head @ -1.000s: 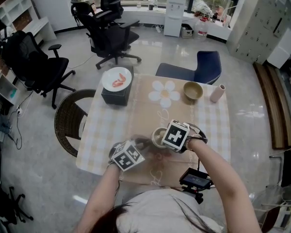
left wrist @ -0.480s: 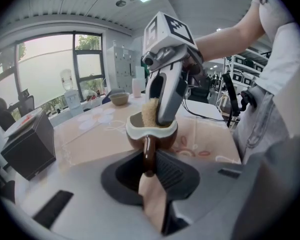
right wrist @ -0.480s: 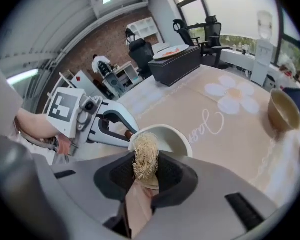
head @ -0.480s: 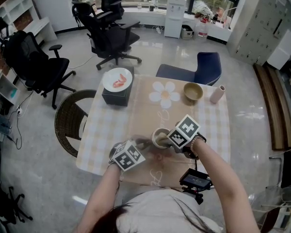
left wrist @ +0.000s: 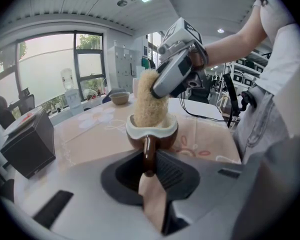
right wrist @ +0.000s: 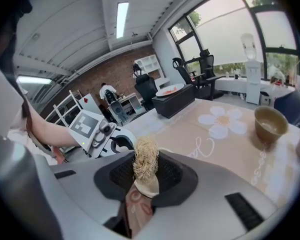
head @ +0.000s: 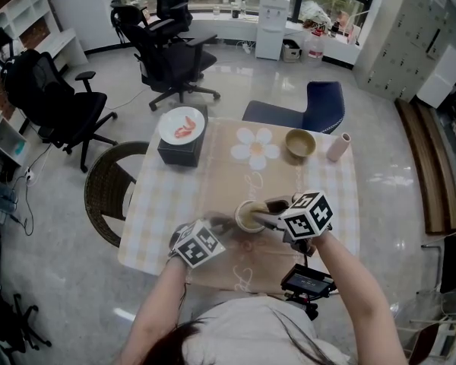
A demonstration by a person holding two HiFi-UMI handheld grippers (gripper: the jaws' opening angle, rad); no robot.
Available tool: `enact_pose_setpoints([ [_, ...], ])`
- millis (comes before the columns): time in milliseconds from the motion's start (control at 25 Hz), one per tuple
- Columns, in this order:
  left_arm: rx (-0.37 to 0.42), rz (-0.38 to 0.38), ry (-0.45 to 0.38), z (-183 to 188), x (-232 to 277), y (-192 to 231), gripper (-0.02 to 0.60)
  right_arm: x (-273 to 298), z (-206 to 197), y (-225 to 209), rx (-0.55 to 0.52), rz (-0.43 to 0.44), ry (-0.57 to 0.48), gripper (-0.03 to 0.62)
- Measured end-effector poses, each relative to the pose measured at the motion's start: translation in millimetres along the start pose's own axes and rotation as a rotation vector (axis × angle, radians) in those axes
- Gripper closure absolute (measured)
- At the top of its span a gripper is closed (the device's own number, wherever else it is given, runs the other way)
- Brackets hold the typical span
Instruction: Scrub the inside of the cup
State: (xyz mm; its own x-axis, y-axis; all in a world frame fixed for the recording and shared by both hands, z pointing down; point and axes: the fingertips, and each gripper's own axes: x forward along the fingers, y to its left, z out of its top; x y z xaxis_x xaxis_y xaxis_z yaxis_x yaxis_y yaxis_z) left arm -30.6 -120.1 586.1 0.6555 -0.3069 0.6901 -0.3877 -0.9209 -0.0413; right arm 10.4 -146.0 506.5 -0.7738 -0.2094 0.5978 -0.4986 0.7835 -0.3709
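**Step in hand:** scrubbing, mid-stroke by my reading. The left gripper [left wrist: 149, 170] was clamped on the handle of the cup [left wrist: 152, 132], jaws closed tight on that thin brown loop. The cup stood upright at the near middle of the table [head: 163, 204]. No view settled whether its base rested on the cloth or hung just above it. The right gripper [head: 268, 217] was closed on the loofah scrubber [left wrist: 151, 104]. Only the scrubber's lower end sat inside the white rim, and most of its length stood above the cup.

**Next move, as judged:** push the loofah down to the bottom, then twist it against the inner wall. The left gripper has to brace against that twist. With only the handle gripped, the cup could swing or tip.

**Surroundings:**
1. A tan bowl [head: 301, 143] and a small pink bottle [head: 339, 147] stood at the far right of the table, well apart from the cup.
2. A black box [head: 179, 152] at the far left carried a white plate [head: 182, 125].
3. A small screen device [head: 308, 281] sat at the near table edge, under the right forearm.

Nothing stood in the scrubber's path.
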Motion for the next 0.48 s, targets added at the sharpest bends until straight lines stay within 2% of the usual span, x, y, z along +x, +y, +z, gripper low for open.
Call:
enact_pose_setpoints([
  [200, -0.008, -0.001, 0.002, 2, -1, 0, 0.523, -3, 18, 19, -0.211, -0.029, -0.034, 0.502],
  [480, -0.023, -0.006, 0.042, 7, -1, 0, 0.522, 10, 18, 40, -0.483, -0.045, 0.069, 0.502],
])
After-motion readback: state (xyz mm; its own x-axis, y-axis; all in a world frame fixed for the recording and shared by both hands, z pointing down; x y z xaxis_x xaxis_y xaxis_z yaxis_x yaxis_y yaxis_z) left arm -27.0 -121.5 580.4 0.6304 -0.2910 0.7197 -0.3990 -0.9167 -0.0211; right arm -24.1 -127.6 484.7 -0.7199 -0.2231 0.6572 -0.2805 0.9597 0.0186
